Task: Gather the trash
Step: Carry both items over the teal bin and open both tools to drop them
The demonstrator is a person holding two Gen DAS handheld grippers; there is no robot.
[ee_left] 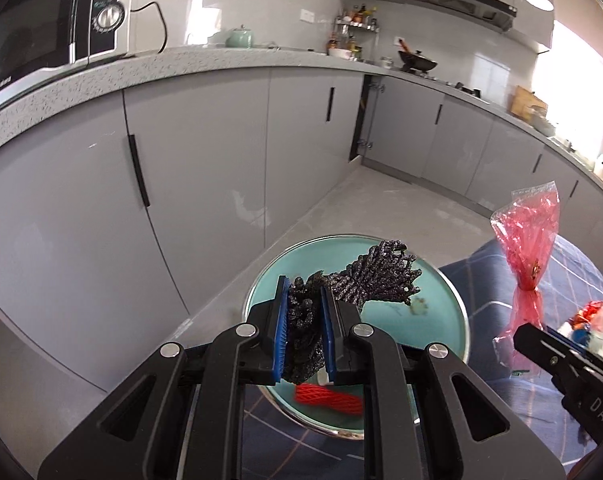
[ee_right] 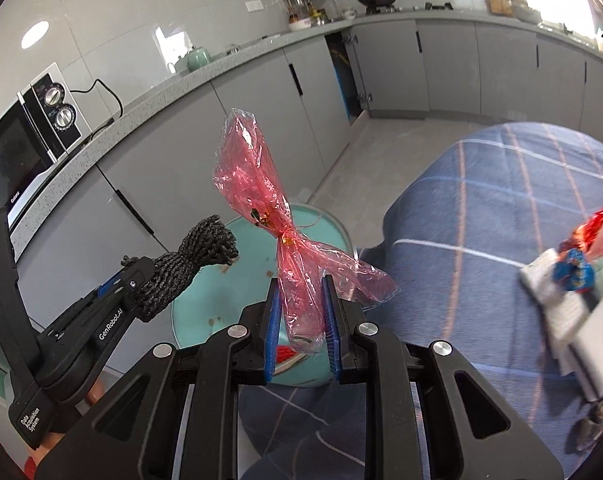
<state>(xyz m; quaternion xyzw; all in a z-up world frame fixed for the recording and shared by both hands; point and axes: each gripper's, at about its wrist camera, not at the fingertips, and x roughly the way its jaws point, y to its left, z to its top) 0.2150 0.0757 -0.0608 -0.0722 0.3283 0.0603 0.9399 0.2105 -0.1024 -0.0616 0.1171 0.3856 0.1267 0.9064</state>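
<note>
The left tongs [ee_left: 304, 312] are nearly closed, their blue pads clamped on a black foam fruit net [ee_left: 365, 276], a crinkled, glittery mesh that fans out ahead of the tips. The right tongs [ee_right: 301, 304] are likewise narrowed onto a red cellophane wrapper [ee_right: 257, 184], translucent, crumpled and cinched at its waist with a gold twist tie, standing up beyond the tips. Below both tongs sits a round teal bin [ee_left: 441, 304], and inside it, under the left tongs, lies what looks like a red foam net [ee_left: 327, 398]. Right of the right tongs, blurred packaging [ee_right: 573, 280] rests on a blue plaid cloth [ee_right: 481, 208].
</note>
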